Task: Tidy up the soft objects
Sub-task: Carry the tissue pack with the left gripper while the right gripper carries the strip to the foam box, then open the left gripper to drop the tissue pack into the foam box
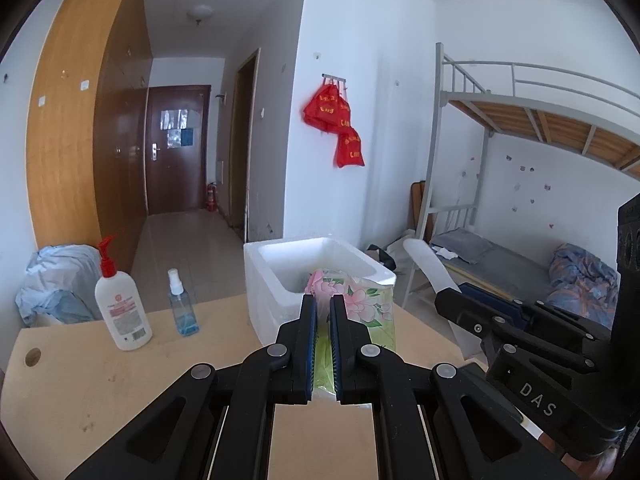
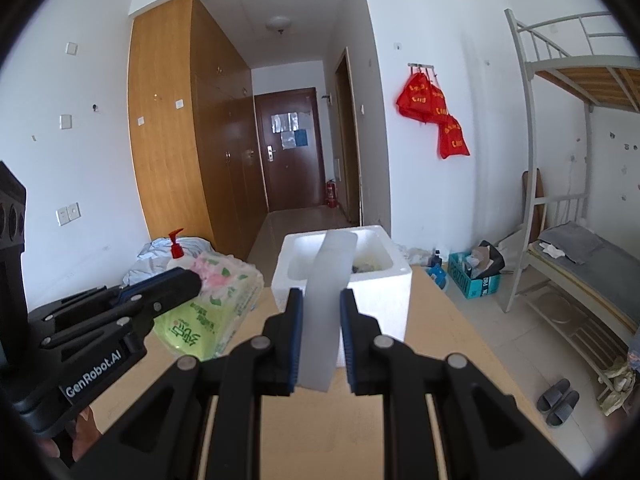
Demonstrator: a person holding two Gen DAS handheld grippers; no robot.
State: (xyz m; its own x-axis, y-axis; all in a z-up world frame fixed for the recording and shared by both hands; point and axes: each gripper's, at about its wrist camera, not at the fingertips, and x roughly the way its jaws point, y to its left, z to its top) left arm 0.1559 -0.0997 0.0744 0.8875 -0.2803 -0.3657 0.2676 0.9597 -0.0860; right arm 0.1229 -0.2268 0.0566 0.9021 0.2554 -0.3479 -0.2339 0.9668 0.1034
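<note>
On the left of the pale wooden counter (image 1: 120, 380) stand a white pump bottle with a red nozzle (image 1: 122, 312) and a small clear spray bottle of blue liquid (image 1: 182, 308); neither is yours to move. Right of them, your left gripper (image 1: 324, 300) has its jaws narrow, pinching the plastic wrap of a green, flower-printed pack of tissues (image 1: 360, 308), which hangs just at the near rim of the open white foam box (image 1: 276, 280). That pack looks light and squashy with slick film, so a pinch on a loose fold may slip; taking hold nearer the pack's body would be safer. Further right, your right gripper (image 2: 320, 298) has its jaws closed on a translucent whitish flexible strip (image 2: 328, 292), whose far end leans over the box opening. It appears thin and bendy and will likely flop, so I would hold it around its middle. Some items already lie inside the box, too unclear to name.
</note>
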